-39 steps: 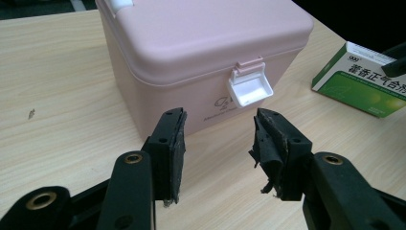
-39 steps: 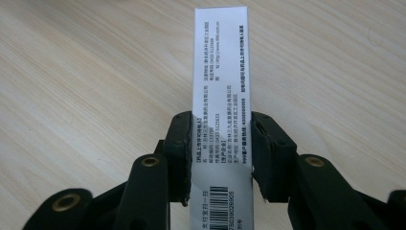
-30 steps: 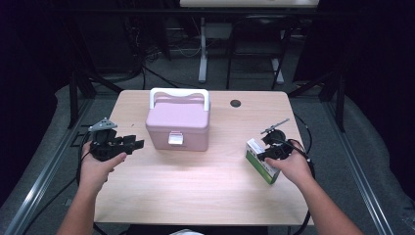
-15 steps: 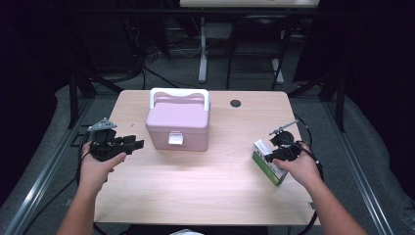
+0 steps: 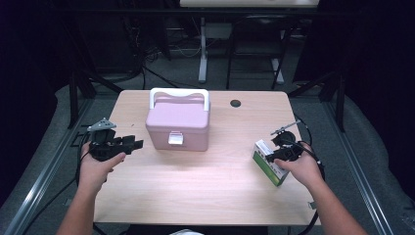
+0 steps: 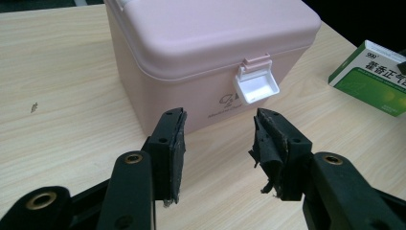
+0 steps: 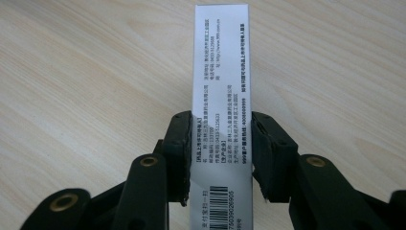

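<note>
My left gripper (image 5: pixel 138 144) and right gripper (image 5: pixel 266 157) were black, with brass-ringed screw holes, frayed pads (image 6: pixel 176 143) and trailing cables

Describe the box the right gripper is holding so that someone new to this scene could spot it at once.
On the wooden table, look right of the pink case to the near right edge. There the right gripper clamps a small green-and-white carton, the only printed, barcoded box on the table.

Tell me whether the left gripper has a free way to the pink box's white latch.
Probably yes: the left gripper, jaws open and empty, faces the white latch on the pink box, with bare table between.
</note>
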Available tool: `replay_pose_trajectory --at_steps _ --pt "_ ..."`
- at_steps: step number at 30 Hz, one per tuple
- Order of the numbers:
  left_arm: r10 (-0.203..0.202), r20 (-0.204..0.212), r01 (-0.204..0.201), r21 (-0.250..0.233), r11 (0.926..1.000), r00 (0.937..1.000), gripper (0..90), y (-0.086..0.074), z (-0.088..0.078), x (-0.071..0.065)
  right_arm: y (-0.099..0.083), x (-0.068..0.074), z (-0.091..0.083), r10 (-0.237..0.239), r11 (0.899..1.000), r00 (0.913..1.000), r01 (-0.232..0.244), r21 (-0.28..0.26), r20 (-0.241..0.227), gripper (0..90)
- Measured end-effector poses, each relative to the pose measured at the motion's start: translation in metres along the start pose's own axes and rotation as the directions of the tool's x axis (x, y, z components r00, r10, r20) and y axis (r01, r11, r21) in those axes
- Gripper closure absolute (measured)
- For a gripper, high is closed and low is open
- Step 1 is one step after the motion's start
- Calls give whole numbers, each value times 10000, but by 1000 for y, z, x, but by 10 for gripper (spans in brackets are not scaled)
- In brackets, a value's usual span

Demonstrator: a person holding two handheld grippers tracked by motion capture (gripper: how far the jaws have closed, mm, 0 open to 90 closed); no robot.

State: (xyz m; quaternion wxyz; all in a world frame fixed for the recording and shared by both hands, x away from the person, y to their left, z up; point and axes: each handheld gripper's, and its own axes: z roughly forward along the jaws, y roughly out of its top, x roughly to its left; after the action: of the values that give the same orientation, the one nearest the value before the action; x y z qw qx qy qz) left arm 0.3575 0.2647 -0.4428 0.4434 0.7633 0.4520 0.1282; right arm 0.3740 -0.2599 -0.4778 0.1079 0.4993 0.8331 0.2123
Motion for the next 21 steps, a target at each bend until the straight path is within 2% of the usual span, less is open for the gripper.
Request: replay_pose_trajectory --at_steps 9,13,21 --pt "-9 -77 9 28 10000 10000 539 0 0 2 2 -1 -4 152 9993 9999 -152 -327 -7 603" --pt "-26 -132 27 75 10000 9999 541 0 0 3 7 1 -11 81 9986 9999 -76 -521 87 603" --pt "40 -186 -36 175 9998 9998 553 -1 0 6 16 13 -23 -80 9933 9997 107 -1148 239 620"
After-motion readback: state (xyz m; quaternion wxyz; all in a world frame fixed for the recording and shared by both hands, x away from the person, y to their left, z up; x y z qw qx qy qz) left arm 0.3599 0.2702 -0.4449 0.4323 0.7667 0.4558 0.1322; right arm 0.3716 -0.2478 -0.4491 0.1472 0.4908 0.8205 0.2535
